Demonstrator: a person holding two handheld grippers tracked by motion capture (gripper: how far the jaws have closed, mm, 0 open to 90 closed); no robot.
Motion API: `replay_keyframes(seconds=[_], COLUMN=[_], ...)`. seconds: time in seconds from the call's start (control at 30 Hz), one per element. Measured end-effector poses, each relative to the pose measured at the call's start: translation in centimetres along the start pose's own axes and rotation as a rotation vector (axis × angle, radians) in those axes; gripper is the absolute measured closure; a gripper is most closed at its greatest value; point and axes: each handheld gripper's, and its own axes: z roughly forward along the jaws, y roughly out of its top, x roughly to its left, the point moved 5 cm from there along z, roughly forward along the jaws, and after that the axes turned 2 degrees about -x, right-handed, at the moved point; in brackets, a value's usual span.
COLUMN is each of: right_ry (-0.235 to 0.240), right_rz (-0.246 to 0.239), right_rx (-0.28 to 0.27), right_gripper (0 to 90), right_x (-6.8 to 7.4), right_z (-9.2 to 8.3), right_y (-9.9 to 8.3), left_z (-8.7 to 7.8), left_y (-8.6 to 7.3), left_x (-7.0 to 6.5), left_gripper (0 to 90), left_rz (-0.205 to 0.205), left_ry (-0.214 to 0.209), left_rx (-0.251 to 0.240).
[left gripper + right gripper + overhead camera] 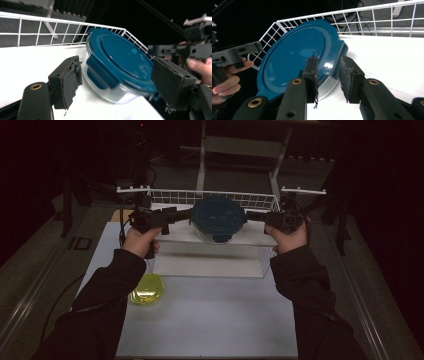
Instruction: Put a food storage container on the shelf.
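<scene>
The right gripper (pixel 327 75) clamps the blue-lidded container's (pixel 218 216) rim at the wire basket's (pixel 165 196) back edge, the left gripper (pixel 120 82) gapes around it; next, lowering it and letting go.

A white table (pixel 210 320) bears a wire basket (pixel 210 265) and yellow lid (pixel 147 290).

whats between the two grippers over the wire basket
The round clear container with a blue lid sits between the left gripper and the right gripper, above the white wire basket, as the high view shows.
</scene>
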Motion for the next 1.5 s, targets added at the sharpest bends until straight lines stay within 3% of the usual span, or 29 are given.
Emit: replay_keyframes(seconds=[0.13,0.27,0.37,0.5,0.67,0.77,0.8,0.97,1.07,1.3,1.43,1.5], right_ry=[0.005,0.016,0.020,0.068,0.113,0.126,0.134,0.137,0.144,0.158,0.142,0.138], right_rz=[-0.047,-0.091,-0.118,-0.156,-0.160,-0.152,-0.147,-0.137,-0.126,-0.111,-0.111,-0.097], right_rx=[0.009,0.024,0.030,0.067,0.102,0.112,0.112,0.106,0.103,0.092,0.091,0.085], right_gripper=[71.6,79.8,84.6,89.7,89.9,89.9,89.9,89.9,89.9,89.8,89.9,89.9], right_x=[0.9,2.1,2.7,4.3,5.0,5.1,5.2,5.6,5.7,5.8,5.5,5.4], right_z=[-0.4,-0.8,-1.0,-1.1,-0.2,0.5,0.7,1.4,1.8,2.5,3.1,3.3], right_y=[-0.9,-2.0,-2.6,-4.1,-6.0,-6.7,-6.9,-6.8,-6.6,-6.0,-5.7,-5.5], left_z=[-0.8,-1.6,-2.2,-3.0,-3.9,-4.1,-4.2,-4.3,-4.3,-4.2,-4.0,-3.9], left_y=[-1.1,-2.3,-2.9,-3.9,-5.5,-6.4,-7.4,-9.3,-11.0,-12.3,-12.6,-12.6], left_x=[-0.7,-1.1,-1.3,-1.6,-2.0,-2.2,-2.4,-2.8,-2.9,-3.3,-4.1,-4.3], left_gripper=[14.0,7.8,3.9,1.9,1.6,1.5,1.0,0.1,0.1,0.1,0.1,0.1], left_rz=[0.040,0.079,0.086,0.100,0.130,0.123,0.130,0.167,0.155,0.152,0.199,0.199], left_ry=[-0.020,-0.012,-0.013,-0.008,0.004,-0.002,-0.001,0.021,0.012,0.011,0.017,0.013], left_rx=[-0.002,-0.001,-0.002,-0.009,0.000,0.011,0.027,0.050,0.049,0.057,0.058,0.053])
